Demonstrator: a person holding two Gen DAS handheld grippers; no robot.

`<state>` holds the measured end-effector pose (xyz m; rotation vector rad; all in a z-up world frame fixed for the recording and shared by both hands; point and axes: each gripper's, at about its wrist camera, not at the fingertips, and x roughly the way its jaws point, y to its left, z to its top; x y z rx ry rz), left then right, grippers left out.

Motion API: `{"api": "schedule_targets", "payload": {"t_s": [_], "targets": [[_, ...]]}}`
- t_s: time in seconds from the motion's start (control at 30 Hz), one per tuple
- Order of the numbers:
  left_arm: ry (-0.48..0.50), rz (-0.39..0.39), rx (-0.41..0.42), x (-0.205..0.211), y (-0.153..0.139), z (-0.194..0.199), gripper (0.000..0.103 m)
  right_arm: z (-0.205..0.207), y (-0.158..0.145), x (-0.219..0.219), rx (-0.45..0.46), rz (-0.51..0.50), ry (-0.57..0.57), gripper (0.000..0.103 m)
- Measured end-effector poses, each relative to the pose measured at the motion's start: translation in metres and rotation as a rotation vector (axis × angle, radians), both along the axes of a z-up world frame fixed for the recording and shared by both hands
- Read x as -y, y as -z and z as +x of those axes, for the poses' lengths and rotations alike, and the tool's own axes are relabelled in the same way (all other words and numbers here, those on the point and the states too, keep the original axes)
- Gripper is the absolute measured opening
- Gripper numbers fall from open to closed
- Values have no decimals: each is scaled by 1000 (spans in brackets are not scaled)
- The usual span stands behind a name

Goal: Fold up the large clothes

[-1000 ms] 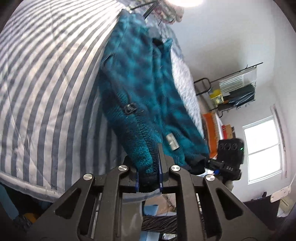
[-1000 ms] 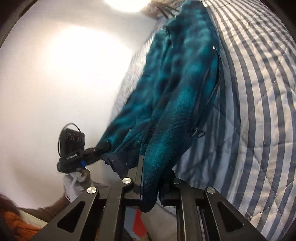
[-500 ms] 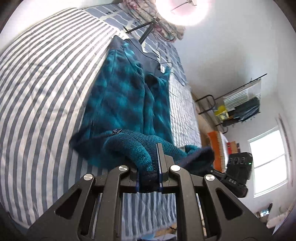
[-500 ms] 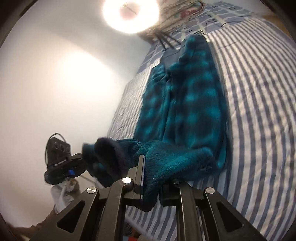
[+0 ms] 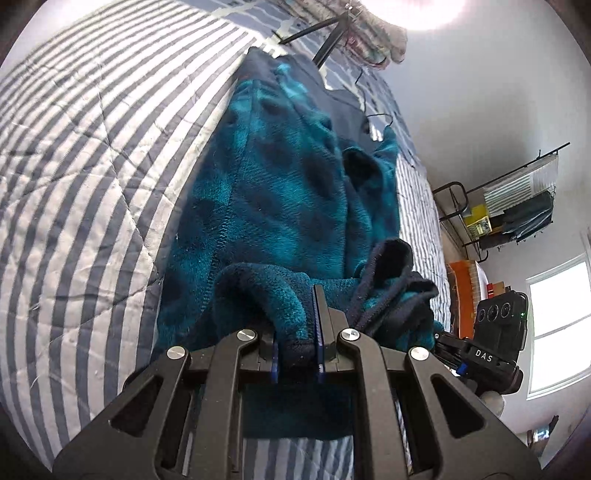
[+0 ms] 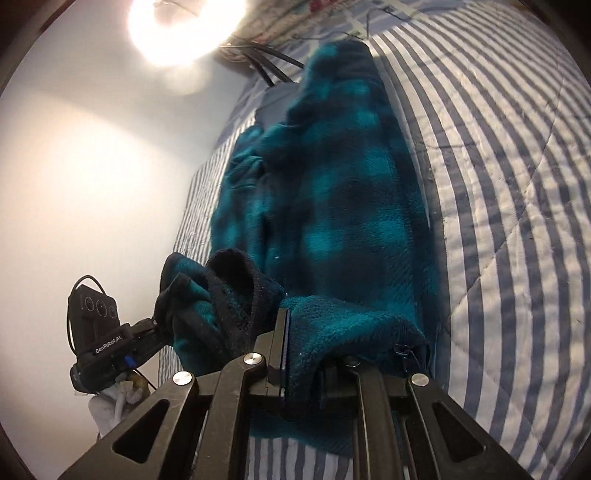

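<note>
The teal plaid fleece jacket (image 5: 280, 192) lies lengthwise on the bed, stretching away from both claws toward the far end, with its near hem lifted and curled back over itself. The left claw (image 5: 297, 354) is closed tight on a fold of that hem, the fabric pinched between its blue-edged fingers (image 5: 318, 332). The right claw (image 6: 301, 369) is likewise clamped on the hem, a thick roll of fleece bulging out over its right finger. Between the two grips the dark navy cuff (image 5: 388, 266) and lining bunch up in a loose hump.

The jacket rests on a quilted bedspread (image 5: 92, 166) with blue-grey and white stripes, which shows on the outer side of each view. At the bed's far end stand thin black tripod legs (image 5: 325, 40) under a bright ring light (image 6: 184, 26). A white wall (image 6: 92, 166) runs along one side; on the other are a black metal rack (image 5: 509, 206) holding clutter, an orange item (image 5: 463, 280) and a bright window (image 5: 557, 325).

Both claws sit low at the near edge of the bed, side by side, pointing along the jacket's length. Each view catches the other claw's black camera housing beside the bunched fabric.
</note>
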<state>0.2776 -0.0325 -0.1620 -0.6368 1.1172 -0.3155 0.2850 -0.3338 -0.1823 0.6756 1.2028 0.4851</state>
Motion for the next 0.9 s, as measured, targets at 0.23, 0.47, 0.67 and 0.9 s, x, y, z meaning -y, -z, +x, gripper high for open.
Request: {"api": "schedule_targets", "payload": {"t_s": [0.23,0.47,0.67,0.9], "targets": [[17,-99,-82,-8,17,16,23,-7,4,23,-59,145,39,18],[8,-333,-154,-30,11,22,52,-26,-8,58,-111,370,70,34],[-37,-407,-143,-45,-1,25,61,-38,-20,76,-90,461,99,92],[93,-56,101,-33,-52,3,61,-68,-81,53,147,89,-108,41]]}}
